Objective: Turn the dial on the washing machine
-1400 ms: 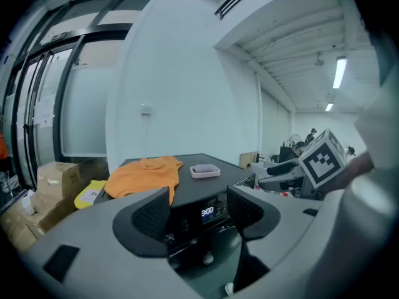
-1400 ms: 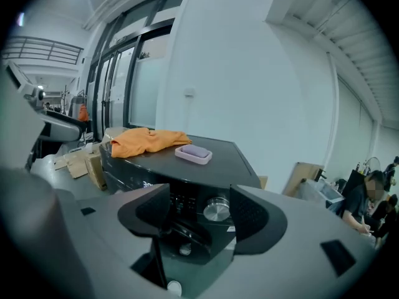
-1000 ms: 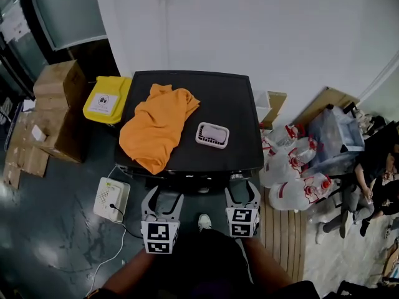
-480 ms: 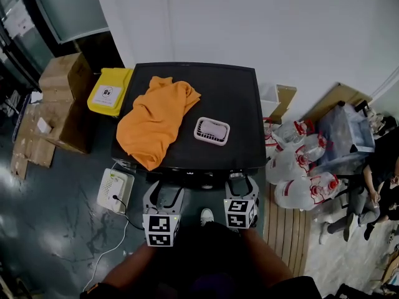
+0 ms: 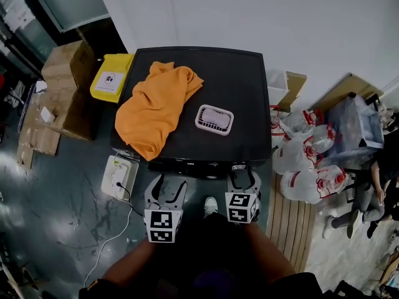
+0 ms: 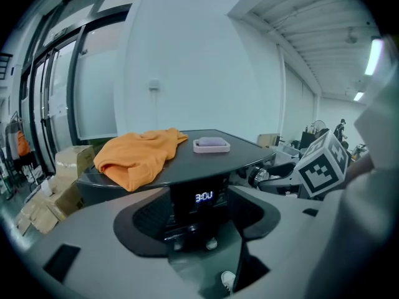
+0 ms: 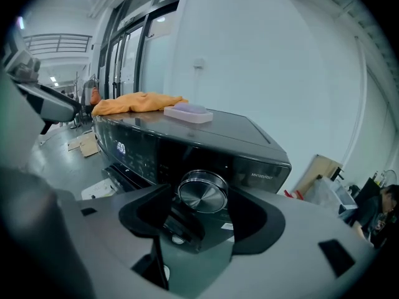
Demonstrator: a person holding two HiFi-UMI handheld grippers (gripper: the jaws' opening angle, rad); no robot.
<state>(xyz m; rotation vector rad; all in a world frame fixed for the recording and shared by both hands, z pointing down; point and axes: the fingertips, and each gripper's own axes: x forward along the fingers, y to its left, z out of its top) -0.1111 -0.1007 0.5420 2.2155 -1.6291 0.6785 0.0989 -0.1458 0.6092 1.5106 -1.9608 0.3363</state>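
Observation:
The black washing machine [image 5: 230,80] stands right in front of me, with an orange cloth [image 5: 159,108] and a small pink basket [image 5: 214,119] on its lid. Its silver dial [image 7: 201,192] sits on the front panel, between the spread jaws of my right gripper [image 7: 201,198], which is open; I cannot tell whether the pads touch it. My left gripper [image 6: 199,198] is open and empty, facing the lit display [image 6: 204,196] that reads 3:00. From above, the left gripper [image 5: 167,185] and right gripper [image 5: 242,179] are side by side at the machine's front edge.
Cardboard boxes [image 5: 62,98] and a yellow bin [image 5: 111,78] stand to the left. A white box [image 5: 118,176] with a cable lies on the floor at the front left. Water jugs in bags [image 5: 305,161] and a wooden pallet [image 5: 287,210] are to the right. A person [image 5: 383,185] sits far right.
Both grippers have edged a little closer to the machine's front panel and stayed open. The head view has shifted slightly.

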